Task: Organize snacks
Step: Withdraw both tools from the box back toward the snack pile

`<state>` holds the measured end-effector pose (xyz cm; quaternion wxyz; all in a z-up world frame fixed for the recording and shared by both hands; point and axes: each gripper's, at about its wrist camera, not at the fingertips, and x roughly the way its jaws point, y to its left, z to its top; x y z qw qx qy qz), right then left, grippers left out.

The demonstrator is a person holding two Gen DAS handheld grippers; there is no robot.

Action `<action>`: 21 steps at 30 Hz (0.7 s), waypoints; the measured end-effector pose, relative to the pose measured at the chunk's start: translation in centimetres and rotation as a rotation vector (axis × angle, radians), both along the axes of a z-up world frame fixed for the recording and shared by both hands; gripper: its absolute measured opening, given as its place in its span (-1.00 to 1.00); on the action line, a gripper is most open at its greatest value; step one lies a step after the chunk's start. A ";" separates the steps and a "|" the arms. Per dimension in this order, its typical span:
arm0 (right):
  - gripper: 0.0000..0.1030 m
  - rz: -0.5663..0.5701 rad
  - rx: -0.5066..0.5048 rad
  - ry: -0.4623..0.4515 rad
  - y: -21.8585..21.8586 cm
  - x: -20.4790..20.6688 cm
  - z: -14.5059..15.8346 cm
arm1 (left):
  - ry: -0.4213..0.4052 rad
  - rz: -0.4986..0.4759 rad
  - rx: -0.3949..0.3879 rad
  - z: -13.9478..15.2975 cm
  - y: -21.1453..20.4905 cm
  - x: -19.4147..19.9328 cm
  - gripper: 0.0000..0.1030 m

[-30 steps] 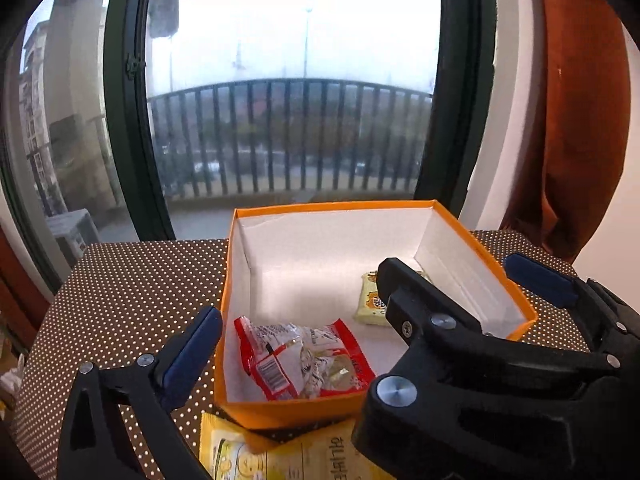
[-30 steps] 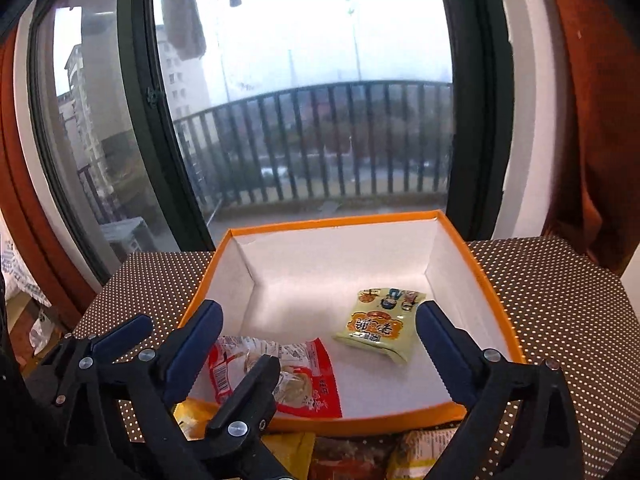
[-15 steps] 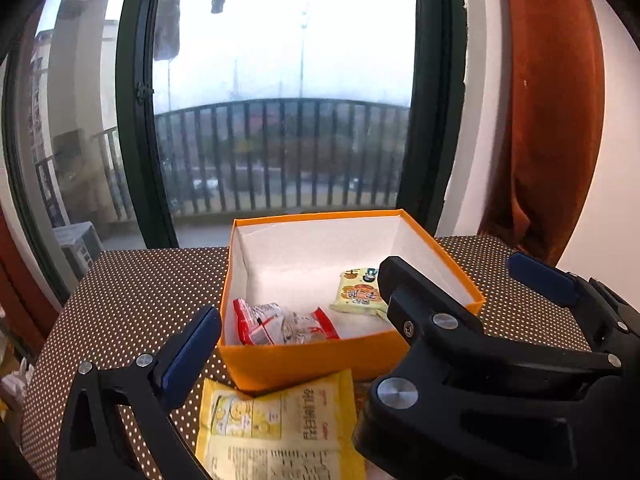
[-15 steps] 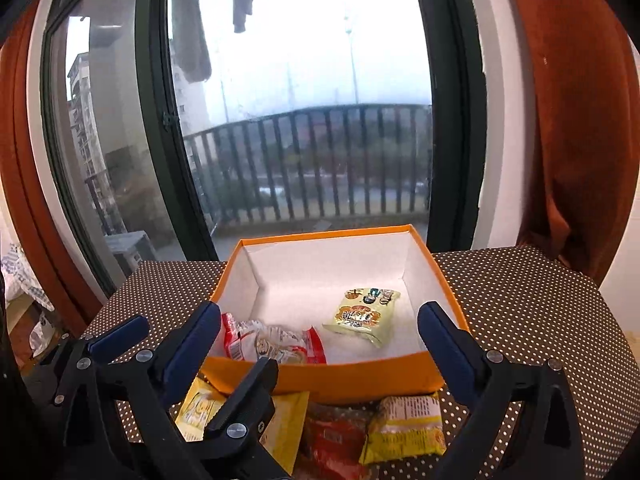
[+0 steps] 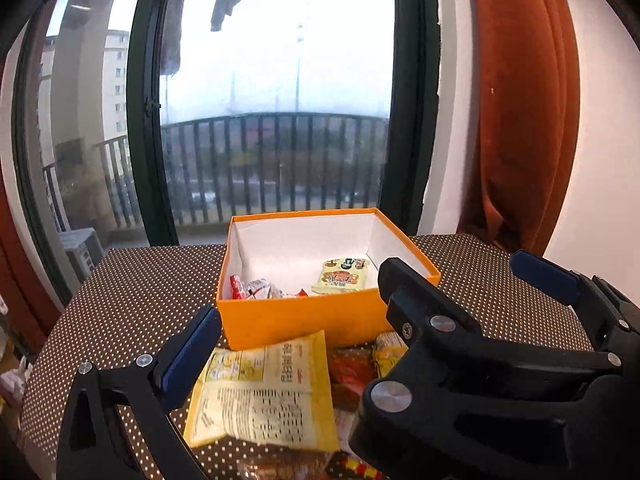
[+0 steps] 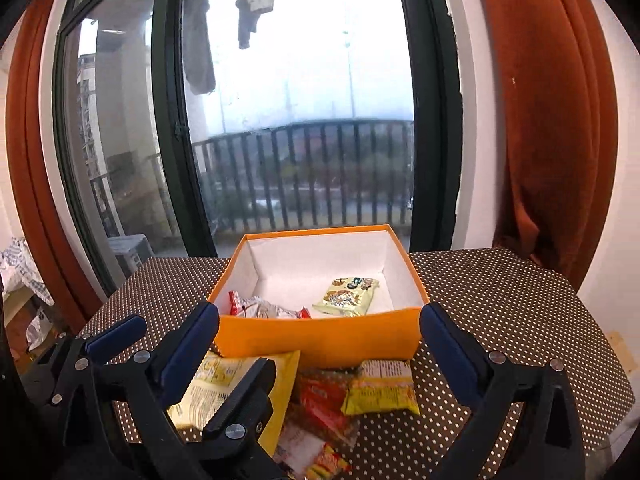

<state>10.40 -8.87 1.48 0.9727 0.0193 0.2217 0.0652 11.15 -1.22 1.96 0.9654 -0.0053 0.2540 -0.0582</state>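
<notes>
Both my claws released, nothing held. Left gripper (image 5: 294, 316) and right gripper (image 6: 320, 328) hang side by side over the loose pile, fingers spread, likely ready for the next pick. Orange box (image 6: 320, 338) at 12 o'clock on the dotted table (image 6: 500, 300); inside, a red packet (image 6: 264, 308) at 9 and a pale yellow packet (image 6: 348, 296) at 3. Unsorted snacks lie against its near wall at 6: big yellow bag (image 5: 264, 396), small yellow packet (image 6: 382, 388), red wrapper (image 6: 324, 400). I judge the sorting well short of done.

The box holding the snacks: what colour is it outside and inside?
The box is orange outside and white inside, clearest in the right wrist view.
</notes>
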 end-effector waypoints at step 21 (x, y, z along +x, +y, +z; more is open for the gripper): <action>1.00 -0.048 -0.010 0.039 -0.1 -7.2 -6.3 | 0.014 -0.002 0.032 -6.6 -1.0 -7.0 0.99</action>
